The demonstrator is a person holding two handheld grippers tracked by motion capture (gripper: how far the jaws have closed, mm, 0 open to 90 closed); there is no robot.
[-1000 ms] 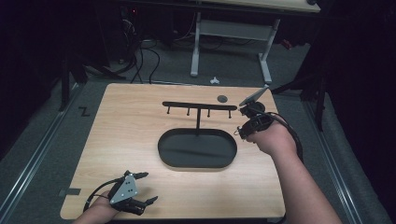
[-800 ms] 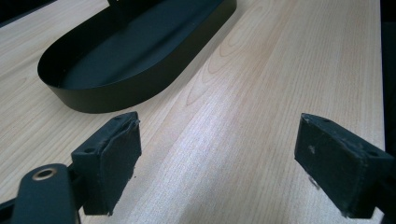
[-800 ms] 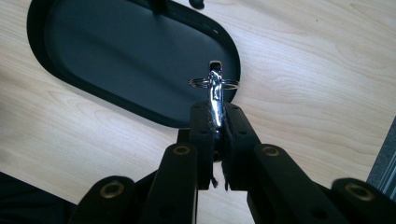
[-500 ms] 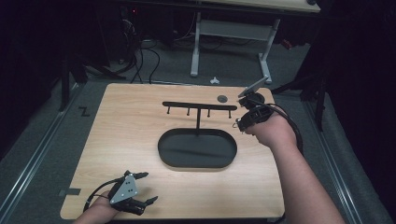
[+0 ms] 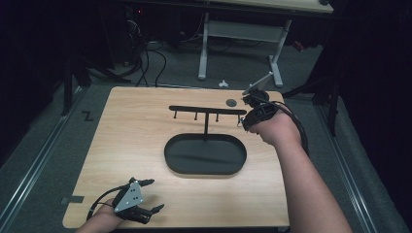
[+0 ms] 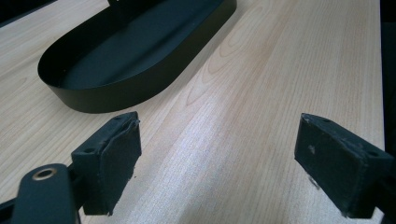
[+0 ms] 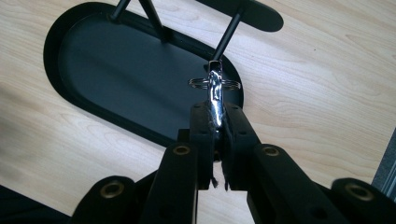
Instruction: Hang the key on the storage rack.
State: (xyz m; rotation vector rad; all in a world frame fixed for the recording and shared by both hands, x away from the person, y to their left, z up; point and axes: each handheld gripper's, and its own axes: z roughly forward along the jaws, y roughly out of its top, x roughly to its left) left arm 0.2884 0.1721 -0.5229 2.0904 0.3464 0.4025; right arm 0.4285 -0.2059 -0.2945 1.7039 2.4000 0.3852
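Note:
A black rack (image 5: pixel 206 109) with a crossbar and several short hooks rises from a black oval tray (image 5: pixel 194 162) at mid-table. My right gripper (image 5: pixel 241 123) hovers at the crossbar's right end. In the right gripper view it (image 7: pixel 215 122) is shut on a shiny metal clasp (image 7: pixel 215 95) with a key ring (image 7: pixel 231 84), just below a hook peg (image 7: pixel 227 36) of the rack (image 7: pixel 254 11), above the tray (image 7: pixel 126 70). Whether ring and peg touch I cannot tell. My left gripper (image 5: pixel 153 195) rests open near the front left edge, nothing between its pads (image 6: pixel 112 156), tray (image 6: pixel 140 51) ahead.
A small dark round disc (image 5: pixel 231 102) lies on the wooden tabletop (image 5: pixel 131 141) behind the rack's right end. Beyond the far edge are another table's white legs (image 5: pixel 204 48), cables and a small white object (image 5: pixel 223 83) on the floor.
My right hand has moved a little up and toward the far left, bringing the clasp closer to the rack's right end. The left gripper has stayed put.

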